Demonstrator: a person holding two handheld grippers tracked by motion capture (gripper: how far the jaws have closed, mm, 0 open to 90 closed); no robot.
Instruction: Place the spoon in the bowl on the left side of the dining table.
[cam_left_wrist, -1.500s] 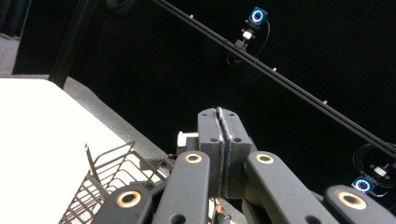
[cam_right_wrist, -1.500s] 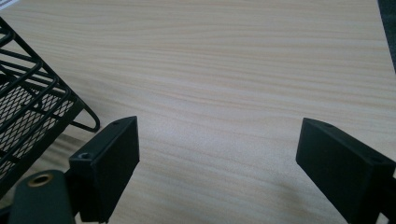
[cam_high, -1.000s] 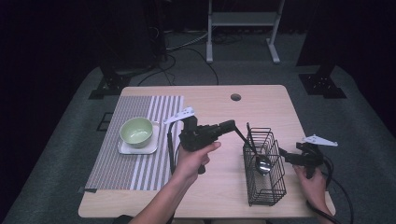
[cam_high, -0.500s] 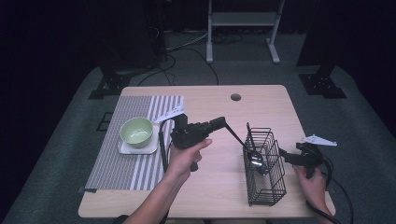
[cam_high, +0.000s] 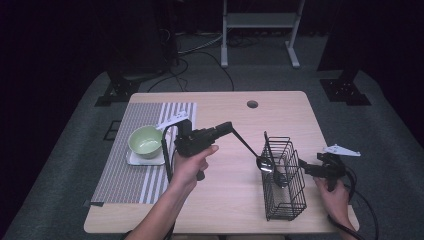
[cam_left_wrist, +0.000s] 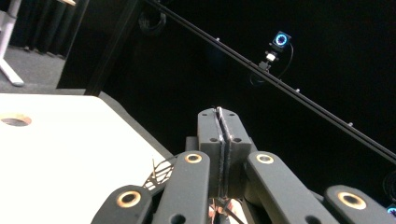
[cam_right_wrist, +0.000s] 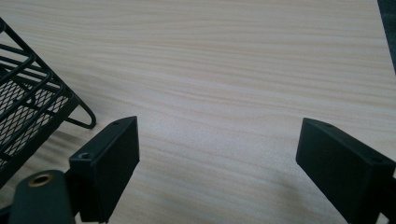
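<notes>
My left gripper (cam_high: 230, 128) (cam_left_wrist: 219, 113) is held above the middle of the table, shut on the thin handle of a dark metal spoon (cam_high: 262, 163). The handle slopes down to the right. The spoon's bowl hangs at the upper left rim of the black wire basket (cam_high: 290, 200). In the left gripper view the jaws stand pressed together, with the basket's wire top (cam_left_wrist: 161, 170) just below them. My right gripper (cam_high: 303, 167) (cam_right_wrist: 217, 163) rests low on the table to the right of the basket (cam_right_wrist: 28, 102). It is open, with bare wood between its fingers.
A green bowl (cam_high: 145, 140) sits on a white square plate (cam_high: 134, 159) on a striped placemat (cam_high: 125, 175) at the left. A round hole (cam_high: 252, 104) lies near the table's far edge. Another dark utensil (cam_high: 280, 179) seems to lie inside the basket.
My left gripper has moved to the left with the spoon. The spoon's bowl has come from inside the basket to its left rim. The right gripper has kept still.
</notes>
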